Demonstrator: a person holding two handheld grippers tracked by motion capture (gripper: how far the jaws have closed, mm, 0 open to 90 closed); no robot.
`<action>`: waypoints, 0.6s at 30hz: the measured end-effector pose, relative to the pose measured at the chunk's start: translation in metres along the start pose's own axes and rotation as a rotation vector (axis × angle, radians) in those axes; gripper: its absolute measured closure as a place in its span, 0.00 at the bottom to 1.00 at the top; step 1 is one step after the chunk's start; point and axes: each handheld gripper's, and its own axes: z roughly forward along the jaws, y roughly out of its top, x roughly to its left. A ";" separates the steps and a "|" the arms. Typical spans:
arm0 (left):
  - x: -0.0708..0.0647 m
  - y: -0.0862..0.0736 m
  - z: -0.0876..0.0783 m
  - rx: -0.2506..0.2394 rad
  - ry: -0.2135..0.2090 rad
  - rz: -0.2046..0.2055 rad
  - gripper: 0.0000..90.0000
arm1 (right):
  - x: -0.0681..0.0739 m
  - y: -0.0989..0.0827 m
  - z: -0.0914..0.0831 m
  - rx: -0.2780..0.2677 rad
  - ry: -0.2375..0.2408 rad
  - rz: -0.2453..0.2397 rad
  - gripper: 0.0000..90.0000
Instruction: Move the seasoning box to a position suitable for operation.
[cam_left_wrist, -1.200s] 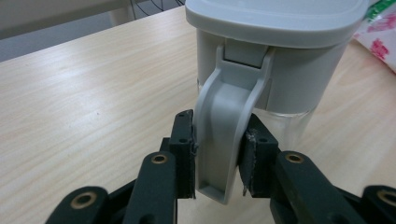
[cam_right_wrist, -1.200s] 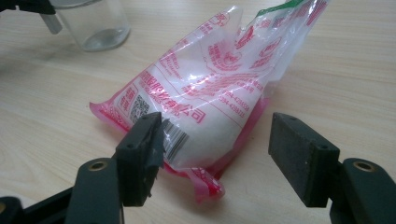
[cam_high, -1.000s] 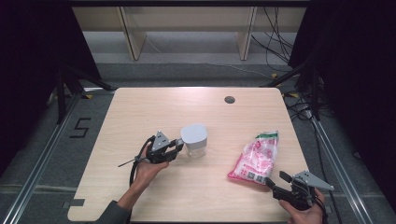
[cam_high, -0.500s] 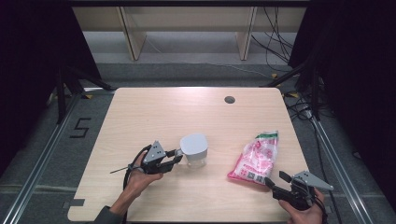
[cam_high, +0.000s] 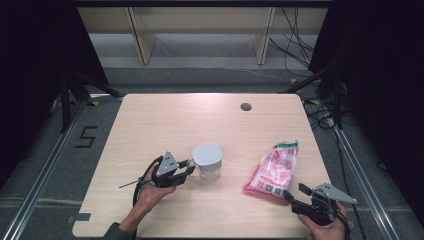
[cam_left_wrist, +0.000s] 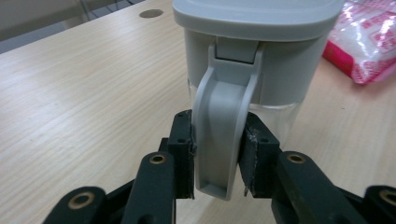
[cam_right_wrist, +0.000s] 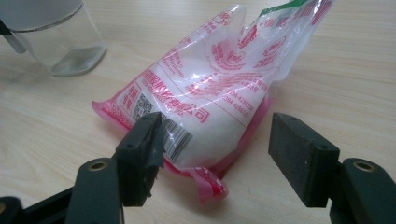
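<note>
A clear jar with a grey lid (cam_high: 208, 159) stands on the wooden table (cam_high: 200, 120), left of centre. My left gripper (cam_high: 186, 168) is shut on the jar's grey clasp handle (cam_left_wrist: 223, 135), which sits clamped between both pads. A pink and white bag of white grains (cam_high: 273, 169) lies to the right, its green-edged top pointing away. My right gripper (cam_high: 295, 194) stands open at the near corner of the bag (cam_right_wrist: 215, 93), one pad touching its barcode edge, the other apart from it.
A round cable hole (cam_high: 245, 106) sits near the table's far edge. Black rails and cables run along both sides of the table. A wooden shelf frame (cam_high: 200, 30) stands behind it.
My left gripper has drawn the jar toward the near edge and slightly left. The right gripper and the bag have stayed put.
</note>
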 end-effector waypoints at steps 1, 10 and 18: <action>0.000 0.001 0.001 0.004 0.037 0.007 0.76 | 0.000 0.000 0.000 0.001 -0.001 -0.002 0.40; 0.004 0.001 0.012 -0.017 0.144 -0.030 0.79 | 0.001 0.000 0.000 0.005 0.003 0.003 0.40; 0.002 -0.001 0.008 -0.028 0.099 -0.046 0.79 | -0.002 0.001 0.001 -0.018 0.006 -0.041 0.40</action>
